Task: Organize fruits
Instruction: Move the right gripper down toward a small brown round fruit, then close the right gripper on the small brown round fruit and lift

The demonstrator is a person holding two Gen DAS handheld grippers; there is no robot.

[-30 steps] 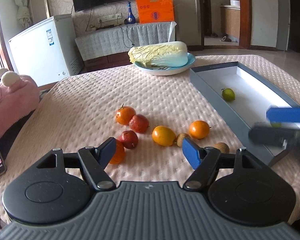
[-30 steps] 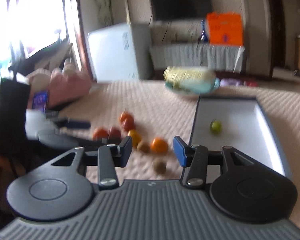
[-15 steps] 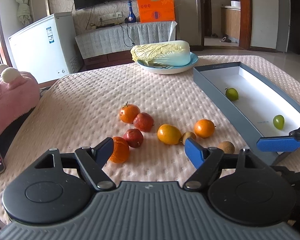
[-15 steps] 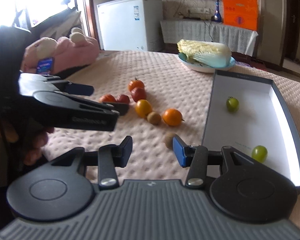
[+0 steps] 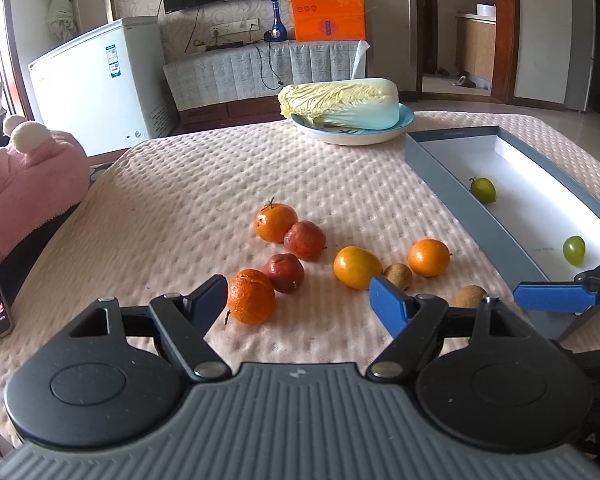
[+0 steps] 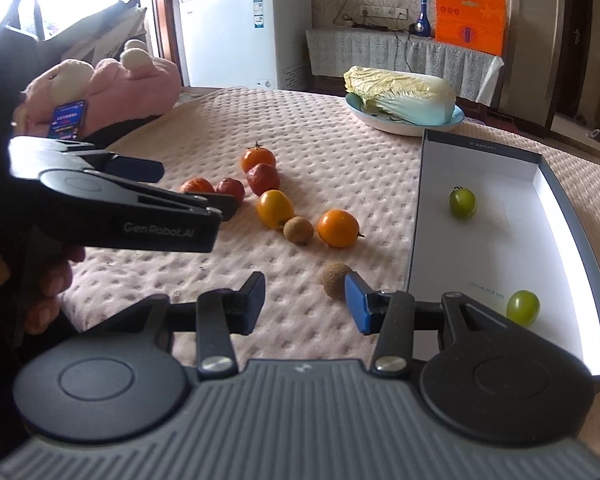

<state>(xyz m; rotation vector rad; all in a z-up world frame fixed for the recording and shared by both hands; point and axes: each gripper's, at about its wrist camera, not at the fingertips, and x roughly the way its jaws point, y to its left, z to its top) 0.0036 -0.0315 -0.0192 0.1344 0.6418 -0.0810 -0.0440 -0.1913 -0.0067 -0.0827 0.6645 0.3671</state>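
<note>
Deposit of a second green fruit [image 6: 523, 307] now confirmed inside the grey box [image 6: 416, 216], at the near end, well apart from the first green fruit [image 6: 463, 203] further in. Compare one second earlier: only one fruit visible in that box, with the right gripper blurred over its near end. Now finds the right gripper [image 6: 304, 292] outside the box, over the pink tablecloth [image 5: 340, 184], near the box wall.

Counts as one more fruit sorted. Leaves eight loose on the cloth: four orange, two red, two brown. Judged well short of halfway.

Right gripper: jaws apart at a moderate gap, holding nothing. Nearest item: a round brown fruit [image 6: 336, 280], just ahead of the fingertips and right against the blue pad in the right wrist view; cannot tell whether touching. Judged the likely next pick.

Left gripper [image 5: 300, 296]: jaws just opening, now wide apart, with nothing between them. Hovers above the cloth at the near edge of the fruit cluster. Nearest item: a wrinkled orange [image 5: 251, 296], just ahead of the dark fingertip, not gripped. Requires further advance before any closing.
</note>
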